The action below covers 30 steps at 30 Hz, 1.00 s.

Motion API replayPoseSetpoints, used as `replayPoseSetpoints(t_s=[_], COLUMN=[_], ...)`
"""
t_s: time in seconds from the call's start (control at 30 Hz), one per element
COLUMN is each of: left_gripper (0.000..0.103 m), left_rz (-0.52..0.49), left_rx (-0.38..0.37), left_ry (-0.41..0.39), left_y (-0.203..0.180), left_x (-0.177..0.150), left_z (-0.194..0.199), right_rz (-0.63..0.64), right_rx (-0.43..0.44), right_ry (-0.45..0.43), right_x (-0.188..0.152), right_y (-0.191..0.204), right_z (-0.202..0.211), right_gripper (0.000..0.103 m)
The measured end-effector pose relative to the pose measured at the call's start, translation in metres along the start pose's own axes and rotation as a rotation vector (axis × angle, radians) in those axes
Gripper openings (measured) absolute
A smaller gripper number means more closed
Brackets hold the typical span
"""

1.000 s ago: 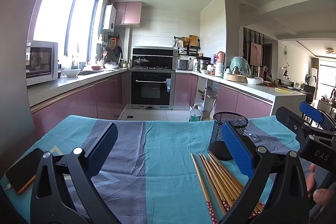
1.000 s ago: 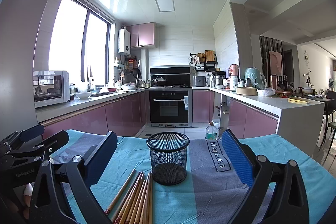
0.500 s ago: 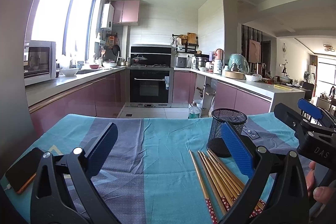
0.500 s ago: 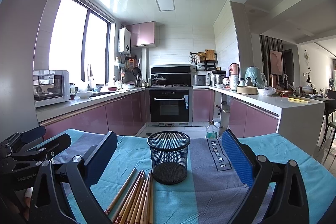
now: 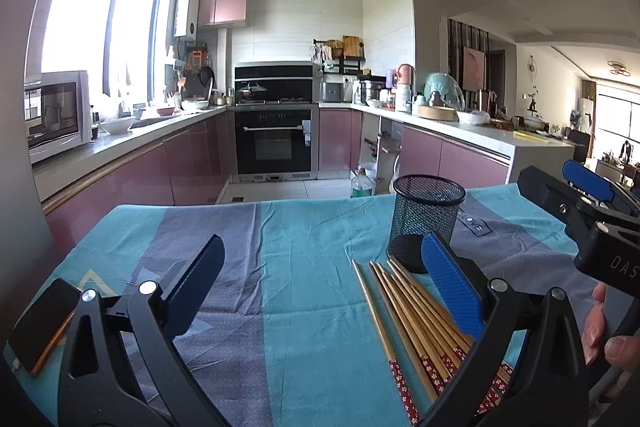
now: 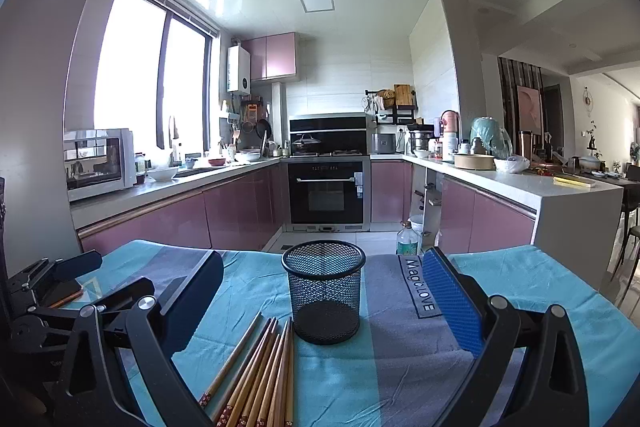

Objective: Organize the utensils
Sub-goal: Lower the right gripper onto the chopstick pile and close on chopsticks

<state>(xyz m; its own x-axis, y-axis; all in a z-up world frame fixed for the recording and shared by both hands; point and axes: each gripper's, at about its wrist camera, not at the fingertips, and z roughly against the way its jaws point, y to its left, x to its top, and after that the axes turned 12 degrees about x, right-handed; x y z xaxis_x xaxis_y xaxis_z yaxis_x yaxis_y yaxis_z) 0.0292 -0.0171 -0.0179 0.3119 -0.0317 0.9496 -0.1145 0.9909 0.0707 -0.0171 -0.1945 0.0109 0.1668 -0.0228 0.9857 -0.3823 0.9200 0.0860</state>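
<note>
Two handheld grippers are hovering over a bench draped in a teal and grey striped cloth [image 5: 304, 307], where a bundle of bamboo chopsticks with red floral ends [image 5: 416, 319] is lying flat, its tips just beside the base of an upright black wire-mesh cup [image 6: 325, 297]. The left gripper [image 5: 320, 291] is holding its fingers wide apart with nothing between them; the right gripper [image 6: 324, 301] is likewise gaping and carrying nothing, its opening framing the cup. The cup is standing empty, so sorting appears not yet begun. The sticks are lying packed and overlapping: fingers closing on the bundle are likely to pinch several unevenly, letting some slip or scatter. The light mesh cup is also risking a tip-over if a stick or finger is knocking its rim. A dark smartphone [image 5: 40, 323] is resting at the cloth's left edge.
</note>
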Motion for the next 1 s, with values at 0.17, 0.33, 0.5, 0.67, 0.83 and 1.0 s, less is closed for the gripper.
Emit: replayPoseSetpoints(t_s=[0.17, 0.33, 0.5, 0.67, 0.83, 1.0], left_gripper=[0.097, 0.097, 0.097, 0.087, 0.075, 0.067], left_rz=[-0.057, -0.092, -0.131, -0.168, -0.195, -0.220], left_rx=[-0.023, -0.070, -0.098, -0.133, -0.166, -0.189], left_ry=[0.103, 0.202, 0.277, 0.365, 0.432, 0.472], left_y=[-0.007, -0.013, -0.020, -0.031, -0.038, -0.045], left_x=[-0.006, -0.013, -0.024, -0.032, -0.039, -0.040], left_z=[-0.022, -0.045, -0.066, -0.084, -0.100, -0.110], right_rz=[-0.023, -0.050, -0.098, -0.125, -0.110, -0.122], right_rx=[0.024, 0.054, 0.093, 0.147, 0.187, 0.202], right_ry=[0.082, 0.231, 0.414, 0.548, 0.647, 0.686], right_x=[-0.004, -0.017, -0.039, -0.053, -0.067, -0.070], right_y=[-0.006, -0.019, -0.032, -0.034, -0.026, -0.026], right_z=[-0.011, -0.028, -0.049, -0.066, -0.083, -0.090], right_gripper=[0.096, 0.096, 0.092, 0.072, 0.051, 0.043])
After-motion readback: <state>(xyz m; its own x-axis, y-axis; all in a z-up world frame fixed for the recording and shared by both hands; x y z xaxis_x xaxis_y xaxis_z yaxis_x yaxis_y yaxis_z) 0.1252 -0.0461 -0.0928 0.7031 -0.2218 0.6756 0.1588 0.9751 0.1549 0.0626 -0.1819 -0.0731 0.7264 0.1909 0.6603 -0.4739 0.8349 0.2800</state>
